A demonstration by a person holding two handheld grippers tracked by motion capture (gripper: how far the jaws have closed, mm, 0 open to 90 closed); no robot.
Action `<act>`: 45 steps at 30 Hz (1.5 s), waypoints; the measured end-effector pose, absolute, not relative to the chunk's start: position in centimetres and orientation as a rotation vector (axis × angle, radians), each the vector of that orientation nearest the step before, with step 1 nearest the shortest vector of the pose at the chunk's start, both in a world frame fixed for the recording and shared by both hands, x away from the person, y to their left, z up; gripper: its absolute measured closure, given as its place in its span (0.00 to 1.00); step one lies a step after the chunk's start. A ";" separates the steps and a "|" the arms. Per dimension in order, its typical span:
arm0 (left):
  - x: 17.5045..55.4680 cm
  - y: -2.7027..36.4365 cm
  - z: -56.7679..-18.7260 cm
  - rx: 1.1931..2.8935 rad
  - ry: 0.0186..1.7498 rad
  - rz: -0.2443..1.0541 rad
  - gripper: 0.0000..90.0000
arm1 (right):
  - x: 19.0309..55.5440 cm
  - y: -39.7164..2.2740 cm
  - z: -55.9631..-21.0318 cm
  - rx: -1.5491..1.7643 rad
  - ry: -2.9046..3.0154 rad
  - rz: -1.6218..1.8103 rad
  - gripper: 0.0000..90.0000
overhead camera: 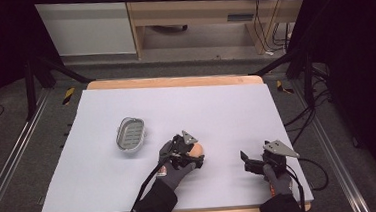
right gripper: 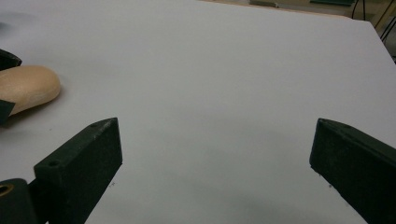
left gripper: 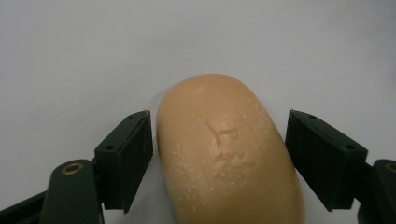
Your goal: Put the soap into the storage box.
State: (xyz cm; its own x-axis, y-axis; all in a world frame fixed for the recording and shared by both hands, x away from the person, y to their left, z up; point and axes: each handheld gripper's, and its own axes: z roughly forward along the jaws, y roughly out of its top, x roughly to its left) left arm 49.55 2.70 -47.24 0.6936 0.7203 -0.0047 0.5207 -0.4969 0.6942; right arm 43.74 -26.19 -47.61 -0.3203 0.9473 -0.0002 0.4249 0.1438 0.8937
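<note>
At lower centre of the high view the left gripper (overhead camera: 195, 154) straddles the tan soap bar (left gripper: 229, 154), jaws parted and not pressing it, while the right gripper (overhead camera: 245, 161) at lower right gapes wide over bare table (overhead camera: 216, 109).

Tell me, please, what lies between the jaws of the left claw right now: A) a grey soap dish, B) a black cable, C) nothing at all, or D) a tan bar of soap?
D: in the left gripper view the tan bar of soap lies on the white table between the left claw's jaws, with a gap at the right jaw.
</note>
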 end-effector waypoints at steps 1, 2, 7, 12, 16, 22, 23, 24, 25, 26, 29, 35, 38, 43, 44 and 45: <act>49.5 2.6 -47.3 2.216 0.945 0.375 0.26 | 43.7 -26.2 -47.6 1.313 1.830 1.129 0.03; 49.6 2.6 -47.3 2.220 0.942 0.380 0.26 | 43.7 -26.2 -47.6 1.314 1.832 1.130 0.03; 49.7 2.5 -47.6 2.225 0.960 0.365 0.27 | 43.7 -26.2 -47.6 1.318 1.833 1.130 0.03; 49.8 2.3 -47.7 2.231 0.969 0.365 0.27 | 43.7 -26.2 -47.6 1.314 1.832 1.124 0.03; 49.7 2.2 -47.8 2.232 0.976 0.373 0.27 | 43.8 -26.2 -47.6 1.316 1.835 1.124 0.03; 49.8 1.8 -47.6 2.262 0.989 0.379 0.27 | 43.8 -26.1 -47.7 1.311 1.837 1.120 0.03; 49.8 1.8 -47.6 2.262 0.989 0.379 0.27 | 43.8 -26.1 -47.7 1.311 1.837 1.120 0.03; 49.8 1.8 -47.5 2.266 0.990 0.379 0.27 | 43.8 -26.1 -47.7 1.311 1.838 1.119 0.03; 49.8 1.8 -47.5 2.271 0.992 0.377 0.29 | 43.8 -26.1 -47.7 1.312 1.839 1.120 0.03; 49.8 1.8 -47.4 2.273 0.998 0.379 0.29 | 43.8 -26.1 -47.7 1.312 1.839 1.120 0.03; 49.9 1.6 -47.2 2.284 1.002 0.375 0.33 | 43.8 -26.1 -47.7 1.319 1.842 1.122 0.03; 49.8 1.6 -47.1 2.299 0.988 0.369 0.35 | 43.8 -26.1 -47.7 1.321 1.843 1.122 0.03; 49.8 1.6 -47.1 2.304 0.984 0.363 0.35 | 43.8 -26.1 -47.7 1.321 1.844 1.122 0.03; 49.7 2.0 -46.8 2.291 0.980 0.353 0.35 | 43.8 -26.2 -47.7 1.319 1.842 1.120 0.03; 49.6 2.1 -46.8 2.285 0.979 0.353 0.35 | 43.8 -26.2 -47.7 1.319 1.842 1.119 0.03; 49.5 2.2 -46.7 2.284 0.978 0.346 0.35 | 43.8 -26.2 -47.7 1.319 1.842 1.120 0.03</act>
